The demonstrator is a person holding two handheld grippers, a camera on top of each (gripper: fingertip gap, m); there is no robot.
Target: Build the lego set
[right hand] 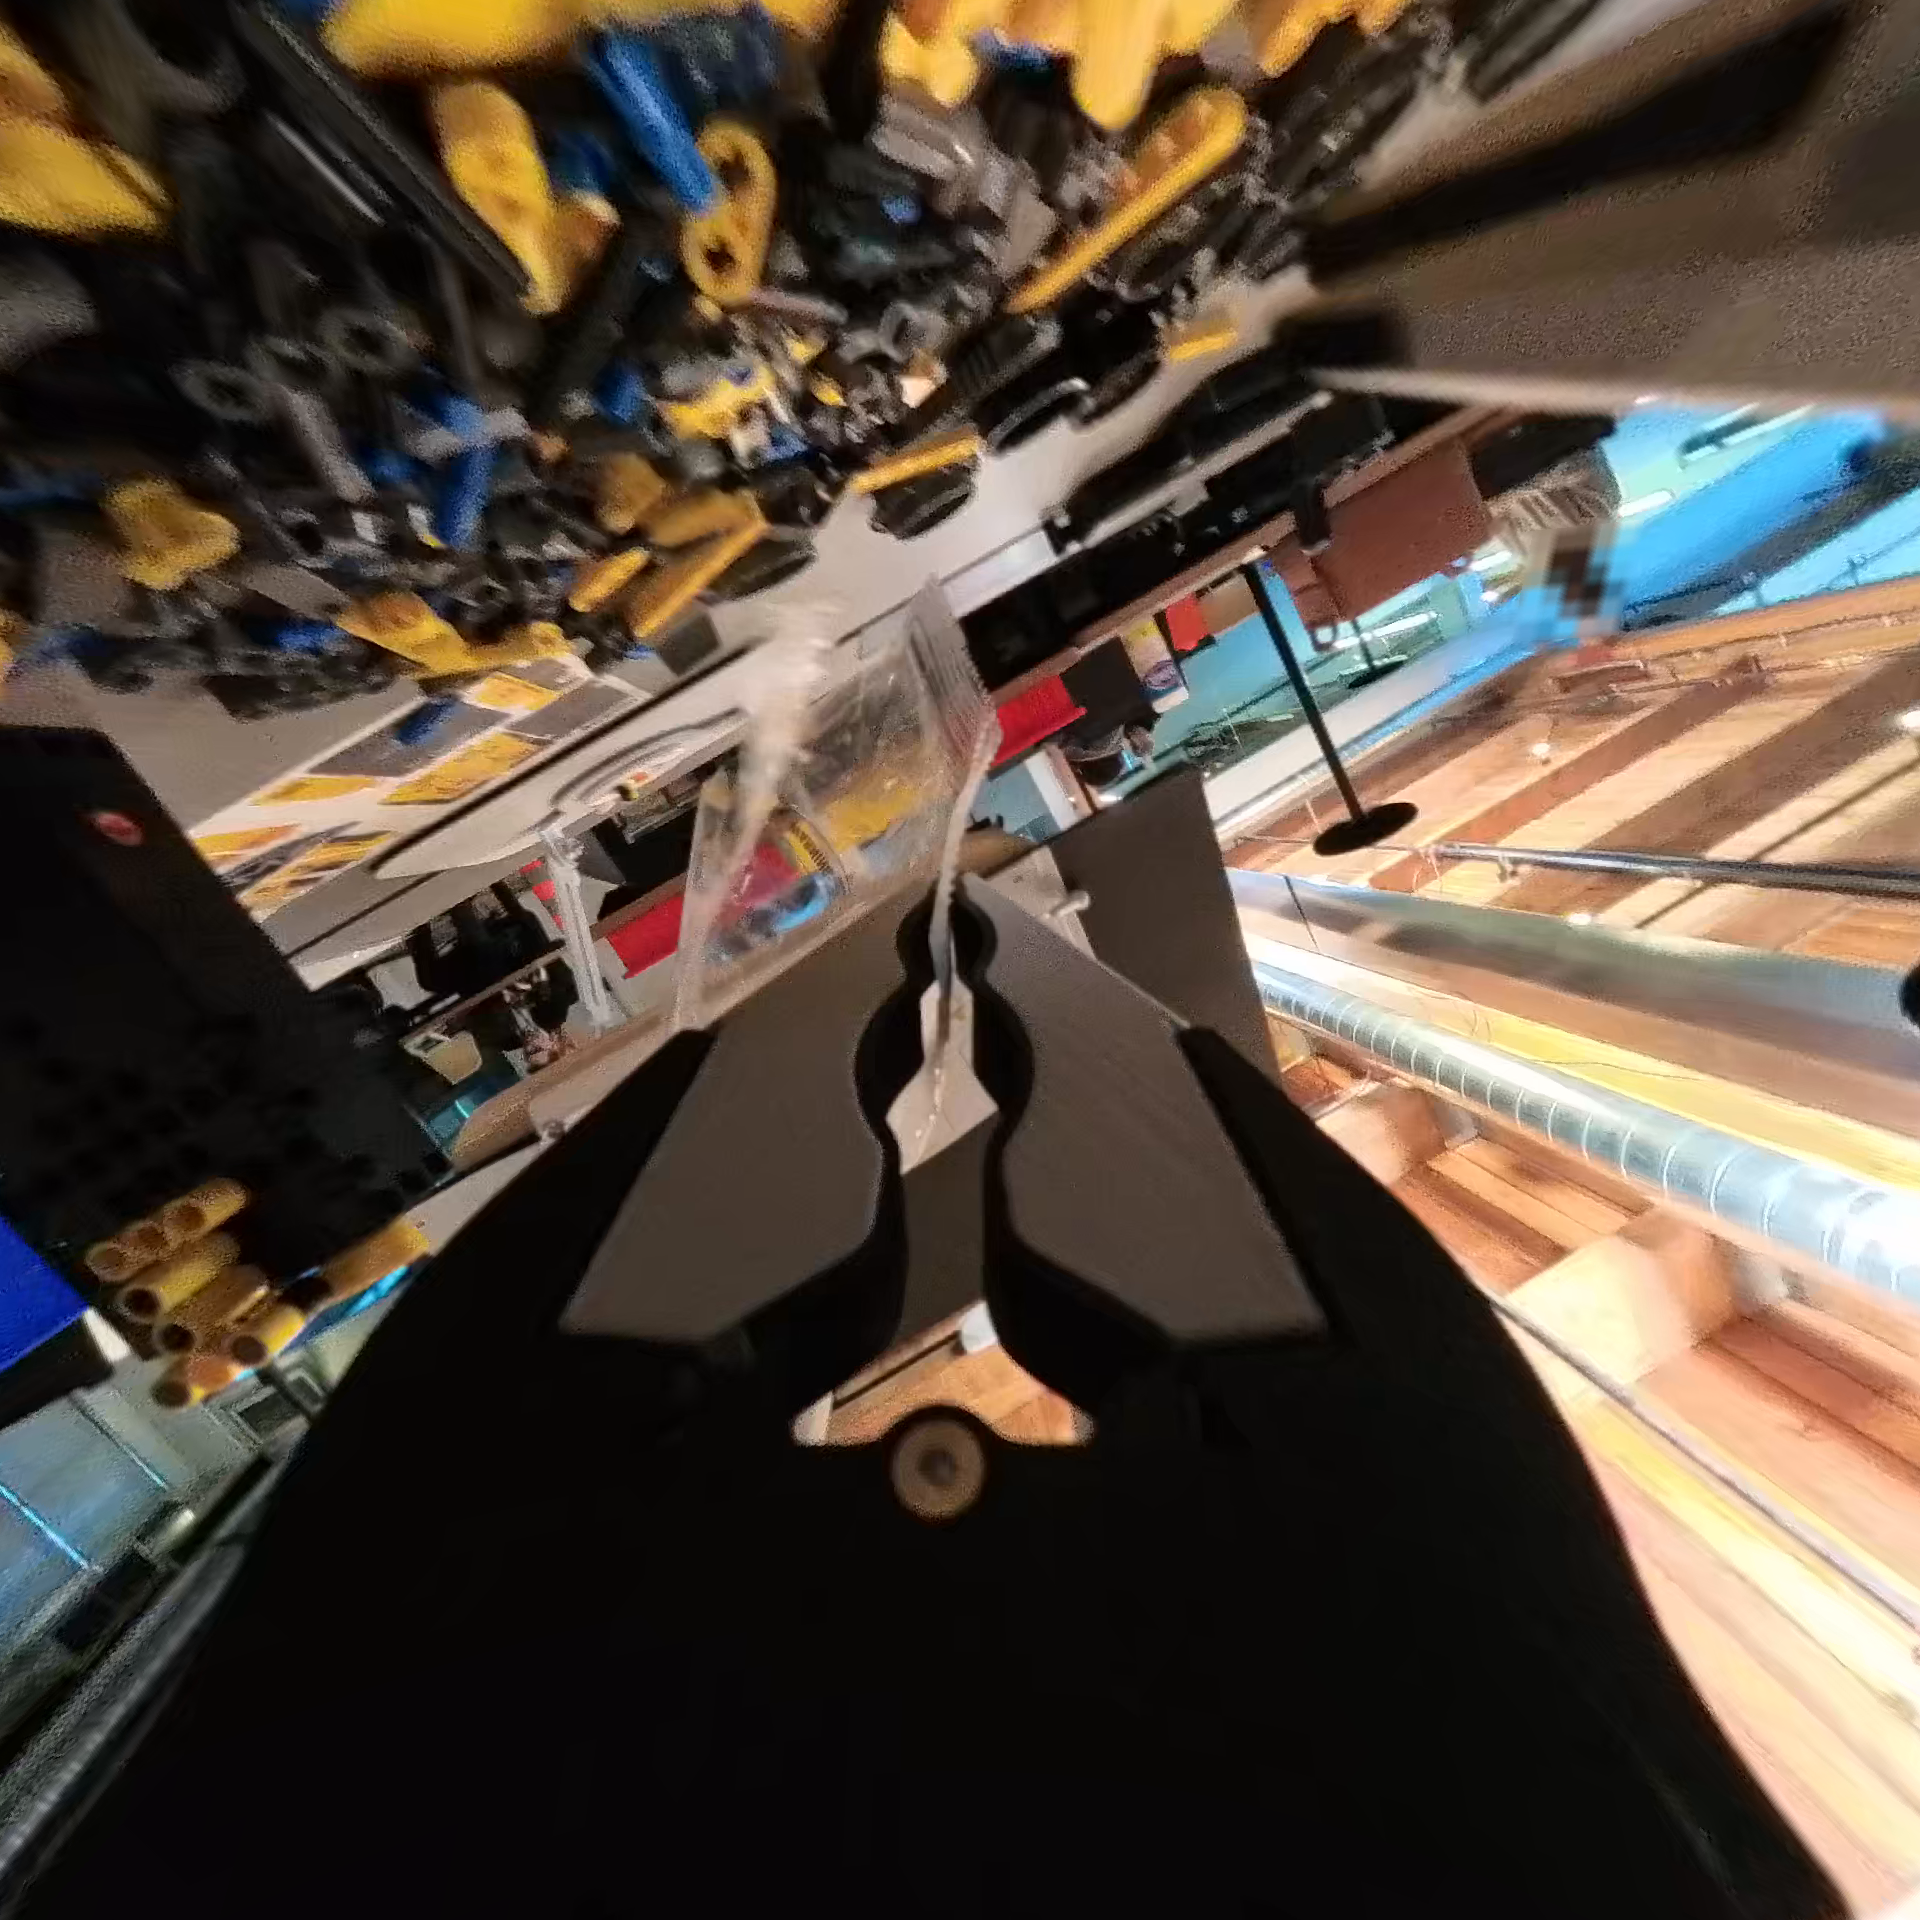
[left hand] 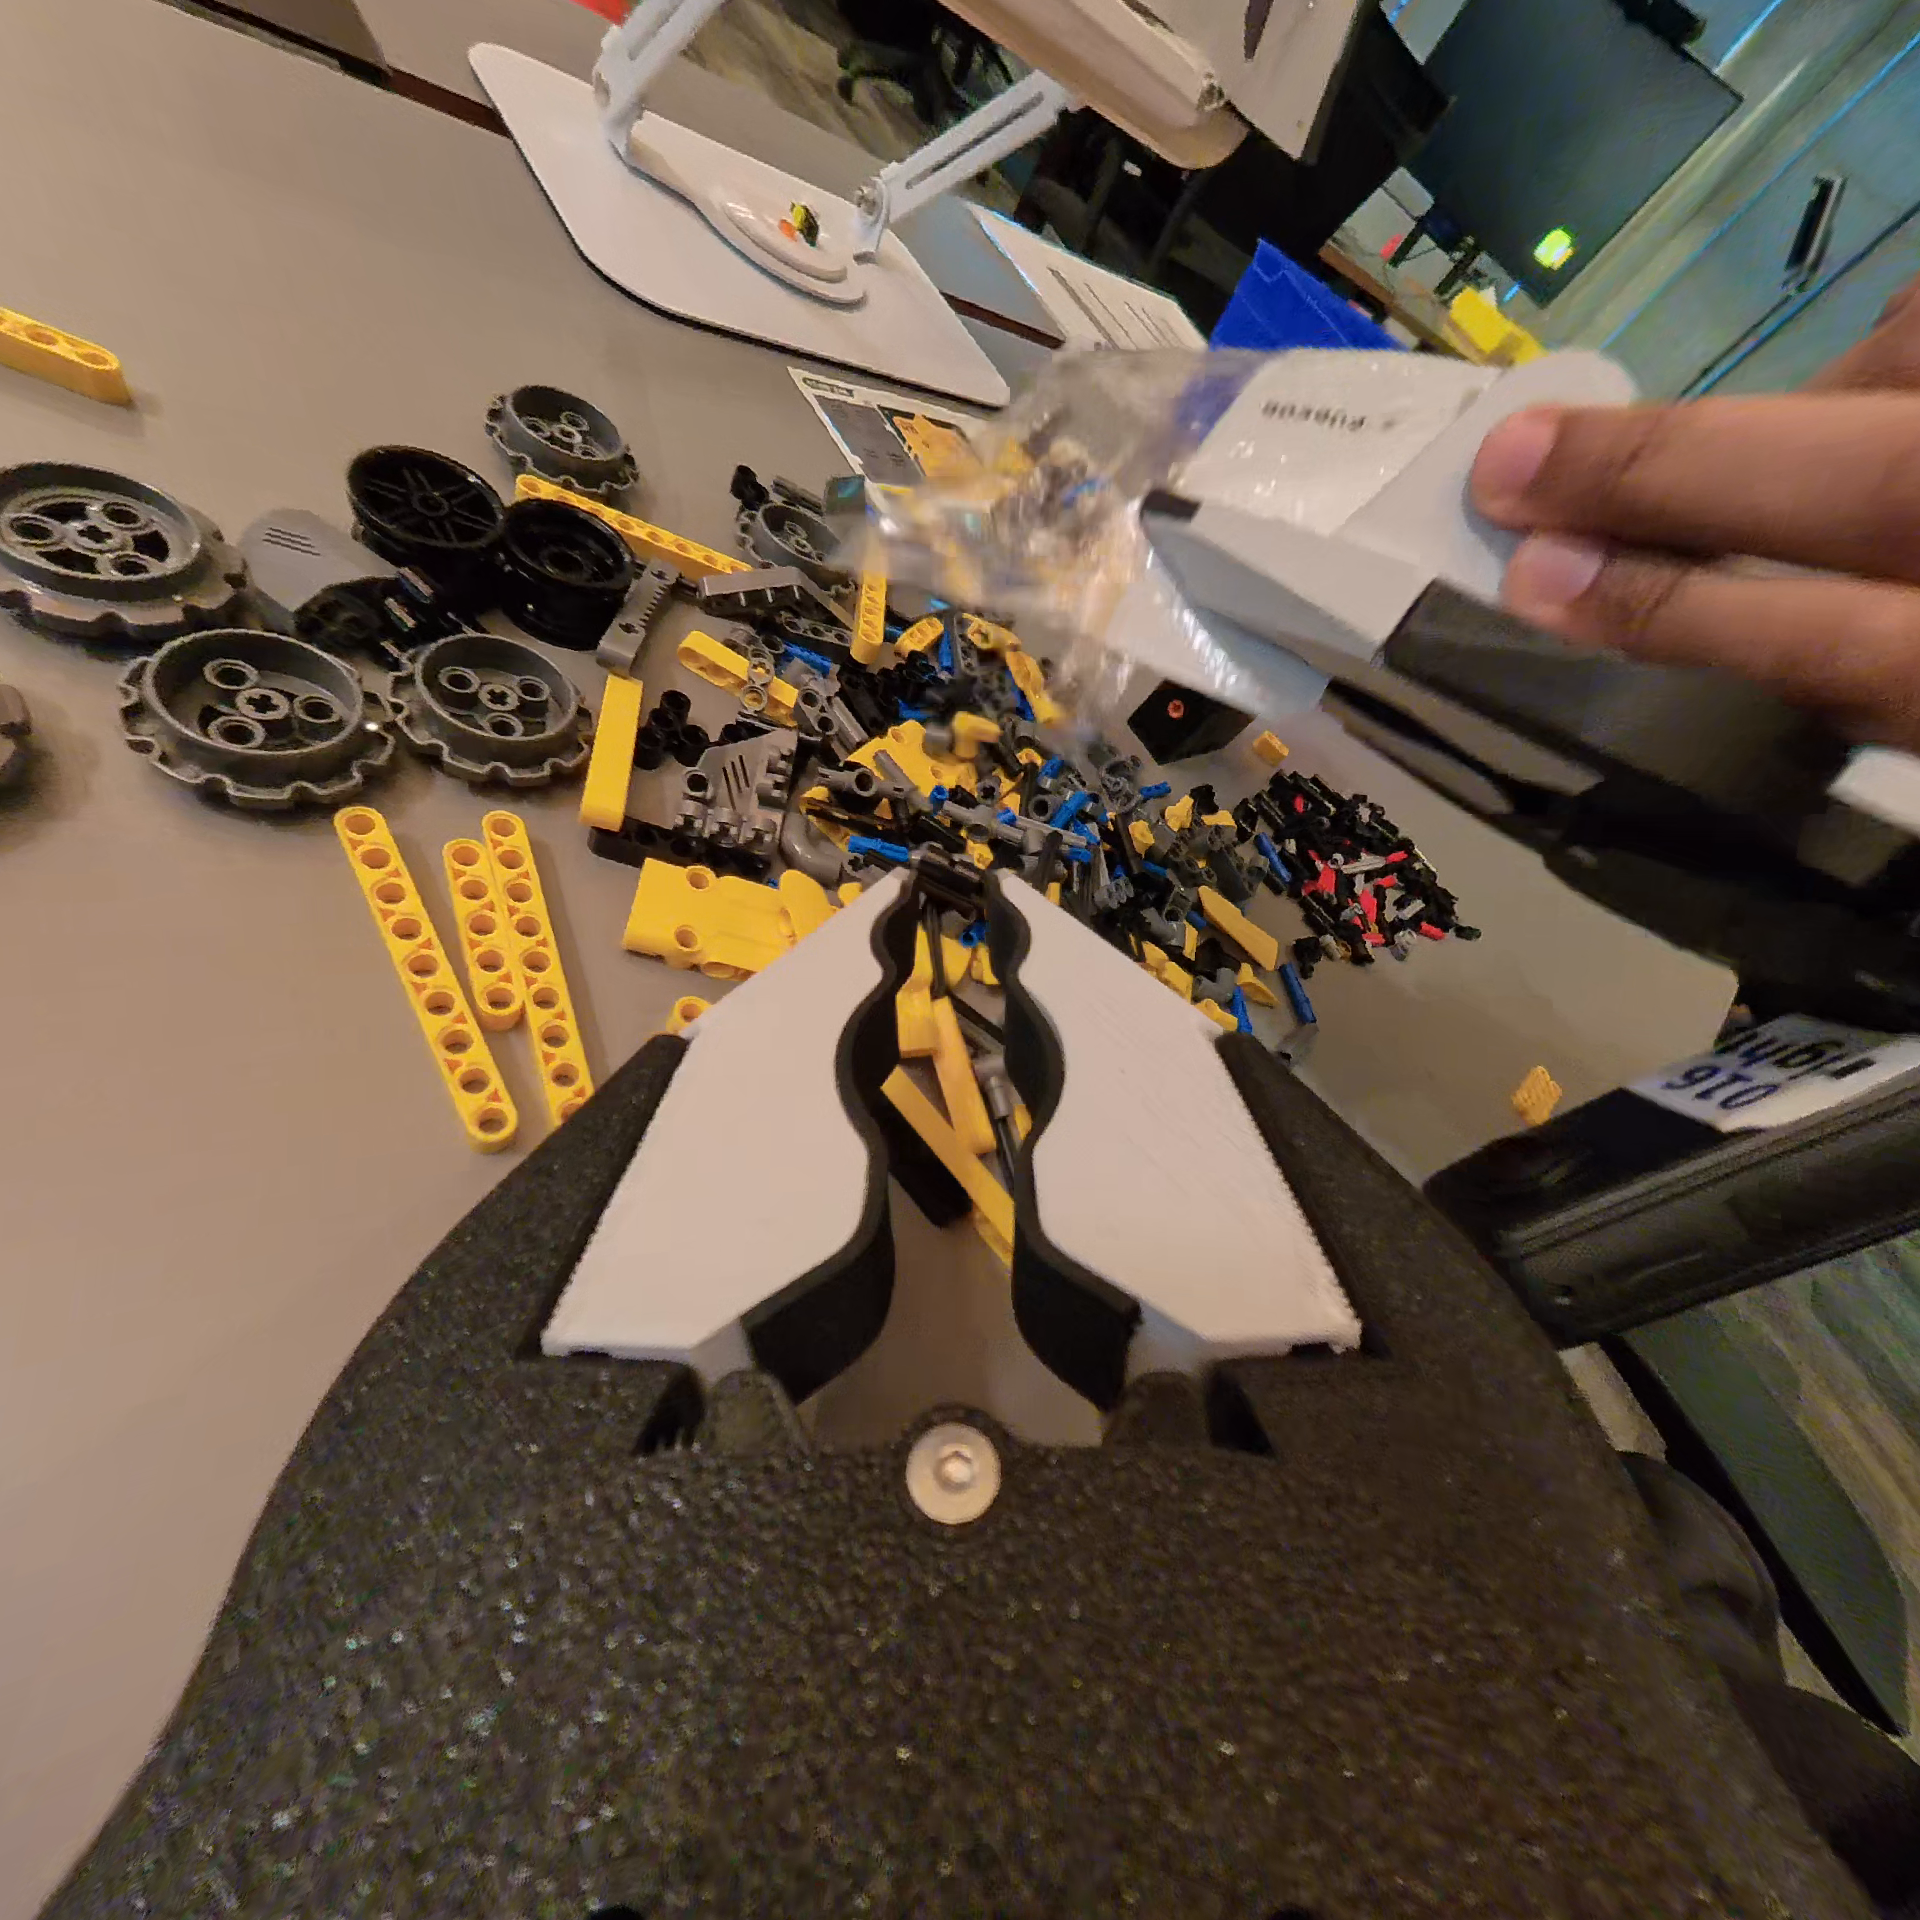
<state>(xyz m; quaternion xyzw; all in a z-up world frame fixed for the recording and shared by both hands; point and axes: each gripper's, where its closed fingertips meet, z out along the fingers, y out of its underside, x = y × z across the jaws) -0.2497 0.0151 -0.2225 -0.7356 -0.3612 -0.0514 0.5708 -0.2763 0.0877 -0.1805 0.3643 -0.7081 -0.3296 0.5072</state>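
My left gripper (left hand: 948, 881) hangs low over a pile of small yellow, blue, grey and black building pieces (left hand: 987, 779) on the grey table (left hand: 260, 1351). Its jaws are nearly closed on a small black piece (left hand: 943, 868) at the tips. My right gripper (right hand: 956, 883) is turned upside down above the pile and is shut on the edge of a clear plastic bag (right hand: 831, 769). In the left wrist view the right gripper (left hand: 1143, 520) sits at the upper right in a person's hand (left hand: 1714, 520), with the bag (left hand: 977, 509) hanging blurred over the pile.
Grey toothed wheels (left hand: 255, 707) and black rims (left hand: 426, 499) lie left of the pile, and long yellow beams (left hand: 426, 977) in front. A small heap of black and red pins (left hand: 1351, 862) lies to the right. A white stand (left hand: 727, 208), a printed sheet (left hand: 873, 416) and a black box (left hand: 1184, 717) are behind. The gap from one gripper's tips to the other's is roughly 9 cm.
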